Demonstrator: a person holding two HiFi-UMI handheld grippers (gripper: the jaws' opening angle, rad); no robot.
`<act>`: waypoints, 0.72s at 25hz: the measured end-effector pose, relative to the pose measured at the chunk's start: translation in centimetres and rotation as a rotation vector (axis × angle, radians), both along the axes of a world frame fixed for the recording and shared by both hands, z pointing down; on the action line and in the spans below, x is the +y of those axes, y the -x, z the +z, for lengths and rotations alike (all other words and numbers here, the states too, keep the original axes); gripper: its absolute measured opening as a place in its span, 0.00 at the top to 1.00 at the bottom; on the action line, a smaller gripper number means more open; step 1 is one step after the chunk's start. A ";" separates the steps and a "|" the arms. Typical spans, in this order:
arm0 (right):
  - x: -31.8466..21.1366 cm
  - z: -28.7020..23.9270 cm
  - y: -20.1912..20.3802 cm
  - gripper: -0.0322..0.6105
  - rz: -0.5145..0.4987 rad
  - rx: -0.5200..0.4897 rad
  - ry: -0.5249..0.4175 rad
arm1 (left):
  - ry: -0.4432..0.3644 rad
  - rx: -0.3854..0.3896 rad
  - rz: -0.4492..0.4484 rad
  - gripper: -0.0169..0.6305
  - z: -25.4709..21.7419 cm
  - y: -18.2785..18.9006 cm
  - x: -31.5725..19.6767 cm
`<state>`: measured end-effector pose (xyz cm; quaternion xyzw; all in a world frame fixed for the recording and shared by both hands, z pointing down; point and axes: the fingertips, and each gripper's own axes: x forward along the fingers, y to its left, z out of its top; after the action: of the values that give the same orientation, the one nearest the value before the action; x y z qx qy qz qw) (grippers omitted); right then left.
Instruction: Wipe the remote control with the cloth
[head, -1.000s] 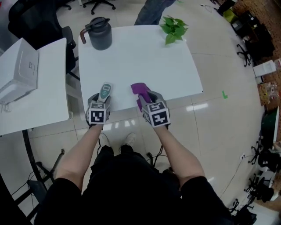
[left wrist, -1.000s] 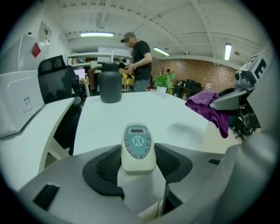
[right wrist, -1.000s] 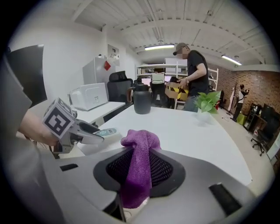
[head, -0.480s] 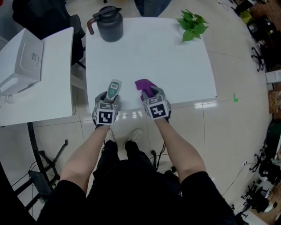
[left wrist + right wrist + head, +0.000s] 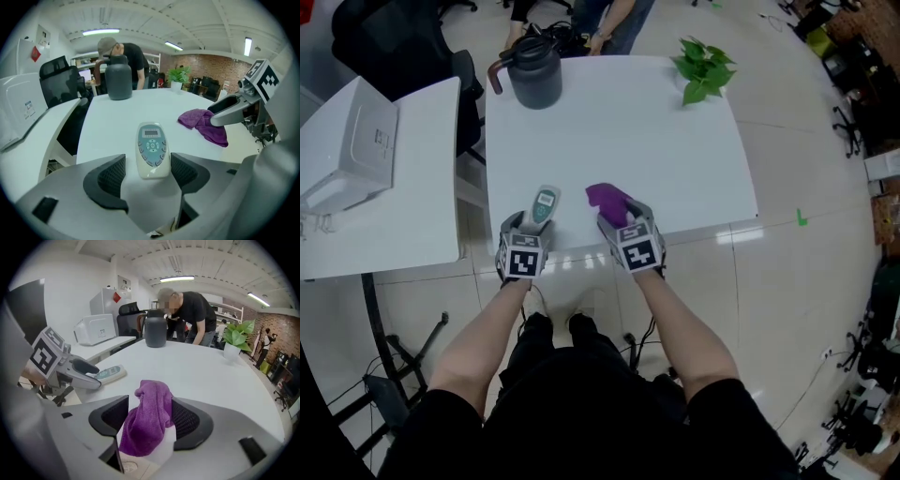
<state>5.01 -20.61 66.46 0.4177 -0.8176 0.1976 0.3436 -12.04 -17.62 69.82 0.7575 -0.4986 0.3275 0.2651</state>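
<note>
Our left tongs (image 5: 147,161) stand spread, having just been opening, and the pale, oblong plastic remote control with a teal button panel (image 5: 151,149) lies between the pads with its near end set in the gap, not pinched. Our right tongs (image 5: 149,411) have likewise just been opening and stand apart, with the crumpled purple microfibre cloth (image 5: 147,423) heaped between them and leaning on one pad, but not squeezed. We judge the remote light, rigid and smooth-shelled, so it may skid on the white worktop (image 5: 619,131) under a wipe. The best hold would be across its two long side edges at the near end, which leaves the face free. The cloth looks soft, limp and nearly weightless, and any thick fold of the bunch will serve for a pinch. The remote lies face up close to the worktop's near edge, left of the cloth and apart from it. Its long axis runs from near to far and leans slightly right at the far end, with the small display at the far end and the rounded butt towards us. A dark grey lidded jug (image 5: 532,75) and a green leafy plant (image 5: 701,66) stand well apart at the far side.
</note>
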 end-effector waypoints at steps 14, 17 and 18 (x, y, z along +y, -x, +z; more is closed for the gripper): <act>7.9 -13.7 0.5 0.77 -0.054 -0.202 -0.223 | -0.273 0.106 0.023 0.56 -13.6 1.1 5.7; 10.5 -16.0 1.6 0.83 -0.037 -0.226 -0.249 | -0.317 0.127 0.095 0.65 -16.4 0.3 7.6; 11.3 -16.8 2.1 0.84 -0.031 -0.230 -0.257 | -0.330 0.138 0.115 0.69 -17.2 0.3 8.2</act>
<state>2.93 -9.32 49.70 0.4202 -0.8764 0.1326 0.1944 -12.31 -9.43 52.65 0.8386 -0.4820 0.2033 0.1518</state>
